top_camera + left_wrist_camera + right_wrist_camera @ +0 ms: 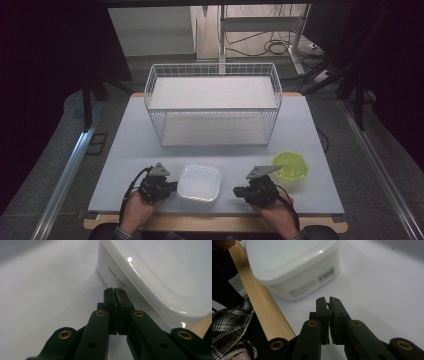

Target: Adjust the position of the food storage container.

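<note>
Counts: one white container, one green lidded bowl, one white wire rack with two shelves, two tongs. Container sits near the front edge of the pale surface, between the two tongs. Left tongs – jaws pressed together, holding nothing, tips just beside the container's left wall. Right tongs – jaws together too, holding nothing, a short gap from the container's right side. Green bowl just beyond the right tongs. Rack stands at the back, well apart from both.
</note>
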Demonstrator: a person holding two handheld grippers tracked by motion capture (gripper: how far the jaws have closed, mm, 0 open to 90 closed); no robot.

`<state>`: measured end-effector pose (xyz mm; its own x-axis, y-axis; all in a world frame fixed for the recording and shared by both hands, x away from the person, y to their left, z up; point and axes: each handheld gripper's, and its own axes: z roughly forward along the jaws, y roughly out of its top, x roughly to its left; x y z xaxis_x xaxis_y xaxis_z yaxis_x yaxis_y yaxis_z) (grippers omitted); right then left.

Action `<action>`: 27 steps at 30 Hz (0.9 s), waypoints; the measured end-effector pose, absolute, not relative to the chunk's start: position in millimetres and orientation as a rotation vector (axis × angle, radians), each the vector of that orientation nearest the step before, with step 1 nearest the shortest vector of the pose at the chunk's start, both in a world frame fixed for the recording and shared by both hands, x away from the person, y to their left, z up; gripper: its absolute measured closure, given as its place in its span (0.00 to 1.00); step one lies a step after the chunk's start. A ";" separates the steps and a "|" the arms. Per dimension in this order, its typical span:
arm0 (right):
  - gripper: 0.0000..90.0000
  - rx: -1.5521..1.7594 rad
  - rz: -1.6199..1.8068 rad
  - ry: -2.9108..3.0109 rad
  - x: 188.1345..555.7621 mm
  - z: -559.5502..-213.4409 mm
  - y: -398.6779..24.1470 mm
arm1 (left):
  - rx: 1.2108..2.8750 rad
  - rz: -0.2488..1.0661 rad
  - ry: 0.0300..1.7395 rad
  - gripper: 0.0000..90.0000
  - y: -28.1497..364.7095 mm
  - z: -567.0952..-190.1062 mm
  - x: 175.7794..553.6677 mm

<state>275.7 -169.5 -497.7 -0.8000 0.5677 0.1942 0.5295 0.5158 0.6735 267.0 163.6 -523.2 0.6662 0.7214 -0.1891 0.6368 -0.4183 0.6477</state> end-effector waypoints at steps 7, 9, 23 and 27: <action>0.95 0.992 1.164 2.689 277.8 -500.2 -168.8 | 2.169 0.103 0.990 0.99 142.3 -523.8 266.1; 0.95 0.991 1.133 2.680 277.9 -500.5 -167.1 | 2.179 0.123 1.001 0.99 137.5 -524.0 267.1; 0.99 1.032 1.088 2.579 305.6 -499.9 -170.8 | 2.184 0.169 1.025 1.00 122.6 -524.7 300.6; 0.95 0.975 1.057 2.589 304.5 -500.1 -170.8 | 2.155 0.188 1.032 0.89 128.9 -524.1 300.2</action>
